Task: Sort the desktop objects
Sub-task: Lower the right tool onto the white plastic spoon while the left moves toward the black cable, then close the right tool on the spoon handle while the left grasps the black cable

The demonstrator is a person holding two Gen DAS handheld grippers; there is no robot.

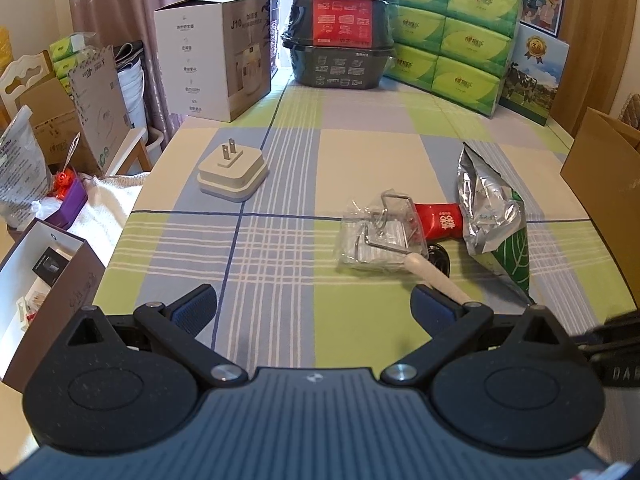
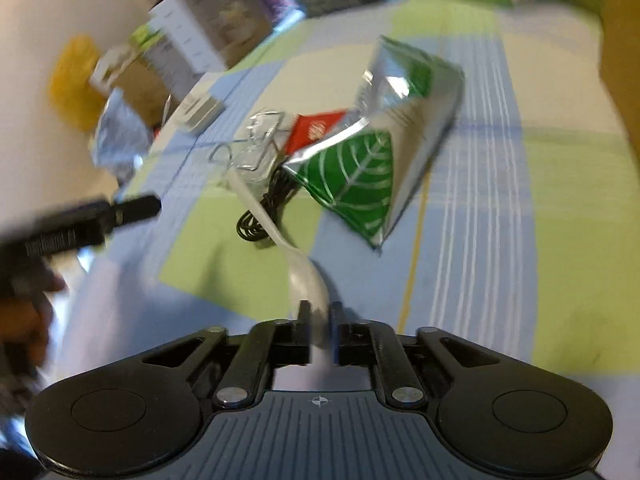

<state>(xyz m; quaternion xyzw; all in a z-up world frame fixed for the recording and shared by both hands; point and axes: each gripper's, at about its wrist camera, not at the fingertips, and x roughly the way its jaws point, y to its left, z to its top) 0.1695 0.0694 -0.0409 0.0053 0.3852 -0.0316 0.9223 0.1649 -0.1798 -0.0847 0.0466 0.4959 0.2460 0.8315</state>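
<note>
Right gripper (image 2: 320, 314) pinches the spoon (image 2: 308, 280) by its bowl, handle lying over the cable (image 2: 264, 216) beside the foil bag (image 2: 360, 168); left gripper (image 1: 314, 306) wide open, empty; lifting may snag cable.

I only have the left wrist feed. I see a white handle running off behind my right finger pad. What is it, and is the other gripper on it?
Observer: It is a white plastic spoon. The right gripper is shut on its bowl end.
Operator: Is anything under the spoon?
Observer: Its handle crosses a coiled black cable, most of which your feed hides.
Operator: The silver bag looks plain from here. Any marking?
Observer: The silver bag has a green panel with a white leaf pattern on the face turned toward the right wrist camera.
Operator: And my gripper?
Observer: The left gripper is open, with nothing between its pads.
</note>
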